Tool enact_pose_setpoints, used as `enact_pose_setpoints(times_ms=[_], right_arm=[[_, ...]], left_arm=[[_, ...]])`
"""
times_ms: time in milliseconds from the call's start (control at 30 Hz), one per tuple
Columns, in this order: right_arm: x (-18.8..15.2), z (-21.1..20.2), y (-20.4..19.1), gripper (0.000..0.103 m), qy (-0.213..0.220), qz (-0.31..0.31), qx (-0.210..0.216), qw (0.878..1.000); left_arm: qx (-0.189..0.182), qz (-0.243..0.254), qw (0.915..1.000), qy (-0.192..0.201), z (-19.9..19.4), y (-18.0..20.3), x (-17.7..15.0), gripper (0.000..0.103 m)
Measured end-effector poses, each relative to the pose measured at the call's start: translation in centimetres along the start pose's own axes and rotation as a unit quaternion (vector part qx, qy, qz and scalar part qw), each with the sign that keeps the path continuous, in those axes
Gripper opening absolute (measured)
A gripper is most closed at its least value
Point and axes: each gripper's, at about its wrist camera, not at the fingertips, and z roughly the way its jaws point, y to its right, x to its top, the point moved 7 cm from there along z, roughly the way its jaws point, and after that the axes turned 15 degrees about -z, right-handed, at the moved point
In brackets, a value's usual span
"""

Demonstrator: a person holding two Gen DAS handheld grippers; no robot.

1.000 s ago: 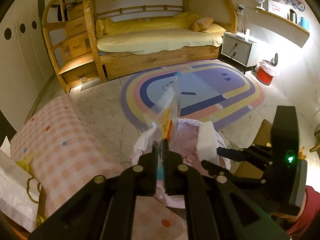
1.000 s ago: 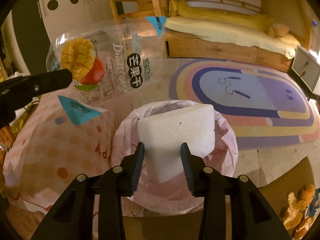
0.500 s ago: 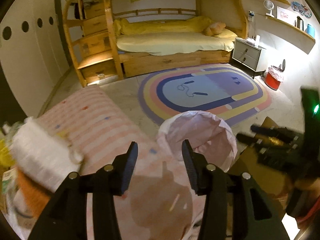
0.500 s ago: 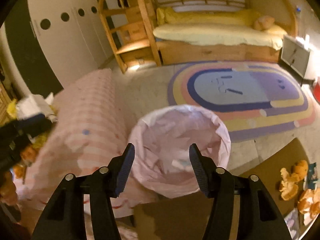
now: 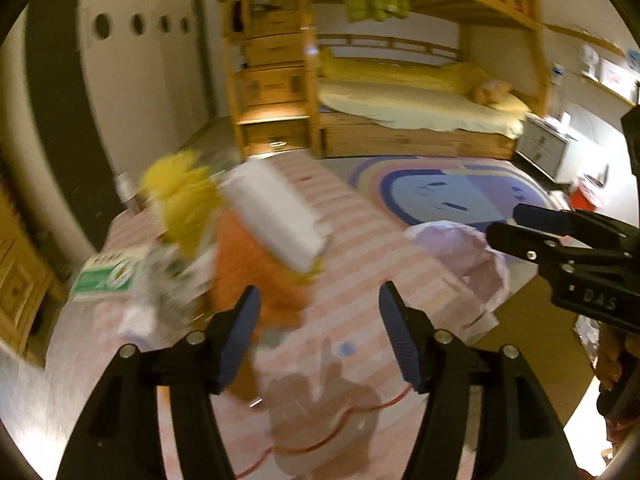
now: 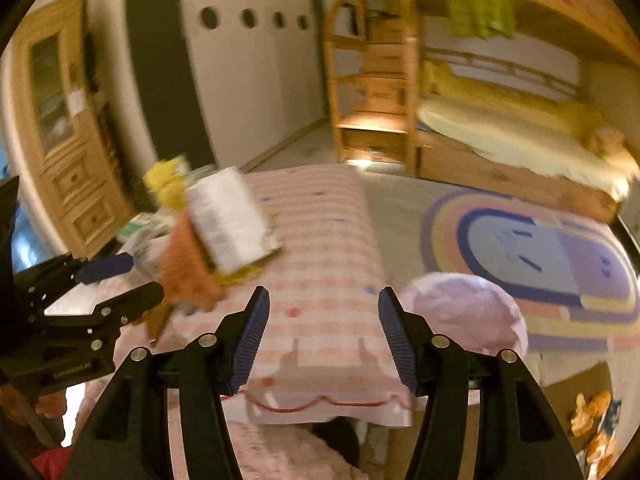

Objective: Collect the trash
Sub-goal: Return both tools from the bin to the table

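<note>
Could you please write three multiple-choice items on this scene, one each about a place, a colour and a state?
1. Where does the pile of trash lie?
A. on the checked pink cloth
B. on the rug
C. on the bed

2. What colour is the liner of the trash bin?
A. black
B. pale pink
C. green

3. What state is the left tool in?
A. shut on a wrapper
B. shut with nothing in it
C. open with nothing in it

Answers: 1 A, the wrappers rest on the checked pink cloth. 2 B, the crumpled liner is pale pink. 3 C, its jaws stand apart, having just opened, with only cloth beyond.
</note>
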Motion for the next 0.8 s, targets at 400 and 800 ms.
enact_pose_setpoints(times_ms=[400, 800], right_arm=[[2.2, 2.0, -8.0, 0.065, -0.003, -0.081, 0.028, 0.996], [5.8, 7.9, -7.2, 0.053, -0.012, -0.094, 0.045, 0.994]], left_arm=[[0.086, -0.128, 0.9881, -0.002, -1.1, -13.2, -2.4, 0.064], [0.112, -0.146, 0.9828, 0.014, -0.6, -16.6, -1.4, 0.064]])
